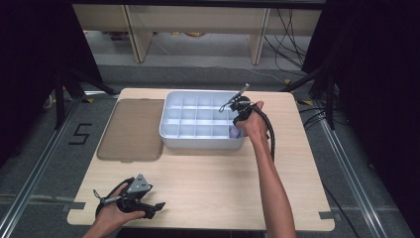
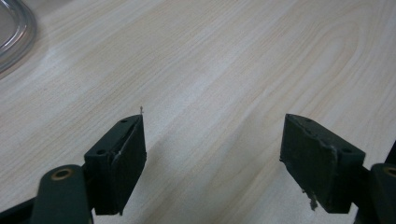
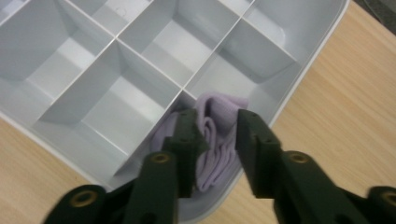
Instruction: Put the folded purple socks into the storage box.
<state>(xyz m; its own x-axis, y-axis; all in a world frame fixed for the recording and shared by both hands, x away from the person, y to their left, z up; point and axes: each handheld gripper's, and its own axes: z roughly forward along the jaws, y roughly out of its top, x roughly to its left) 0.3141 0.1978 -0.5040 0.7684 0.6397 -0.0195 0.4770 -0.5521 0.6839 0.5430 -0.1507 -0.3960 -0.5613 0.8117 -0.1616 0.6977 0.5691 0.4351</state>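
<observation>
Placement step: our right gripper (image 3: 215,140) has its jaws around the folded lilac cloth (image 3: 217,135) in the near-right compartment of the white divided plastic tray (image 1: 171,130). Whether the pads press, we can't tell. Next we'd release and lift clear. Left gripper (image 2: 212,154) rests apart, bare.

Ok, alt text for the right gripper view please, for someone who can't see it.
The right tool points down into a corner compartment of a pale grey divided tray, its two black jaws straddling a folded lilac cloth that sits in that compartment. The neighbouring compartments in view are empty, and light wooden table shows beyond the tray's rim.
</observation>
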